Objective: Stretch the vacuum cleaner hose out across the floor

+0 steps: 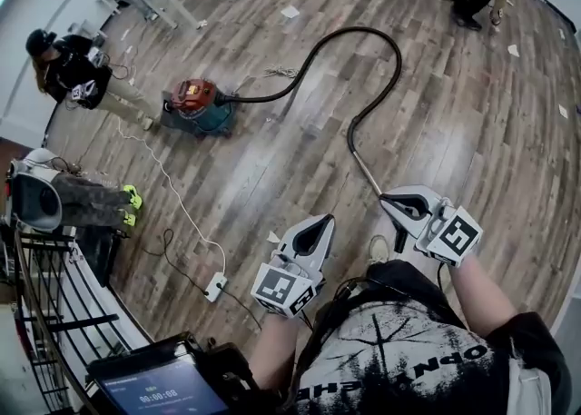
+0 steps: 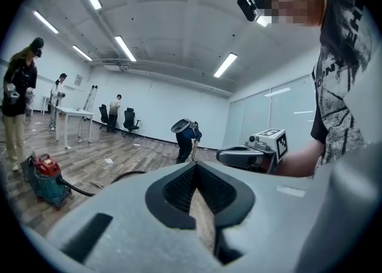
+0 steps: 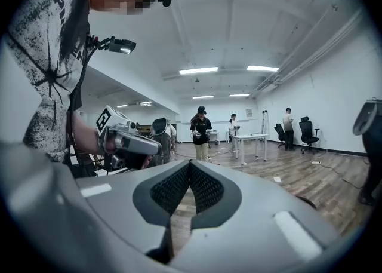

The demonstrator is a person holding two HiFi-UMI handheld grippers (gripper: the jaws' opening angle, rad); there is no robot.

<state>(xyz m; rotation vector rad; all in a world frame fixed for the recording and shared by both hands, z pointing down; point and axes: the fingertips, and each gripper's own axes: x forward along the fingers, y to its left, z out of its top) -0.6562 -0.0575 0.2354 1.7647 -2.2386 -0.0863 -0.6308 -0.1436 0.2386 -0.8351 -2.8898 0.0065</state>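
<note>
Hose [image 1: 361, 29] seen lying in wide loop on wooden floor [image 1: 472, 141], run from vacuum cleaner [image 1: 196, 103] round to metal wand [image 1: 365, 171], whose tip is seen just ahead of right gripper [image 1: 390, 202]. Right tongs pressed together, nothing pinched. Left gripper [image 1: 318, 222] likewise shut and empty.

Hose judged light, soft, springy, apt to curl back. Wand judged stiff, so best gripped there. Vacuum cleaner likely dragged if hose pulled hard.

Counted: one hose, one wand, one vacuum cleaner, two grippers.
</note>
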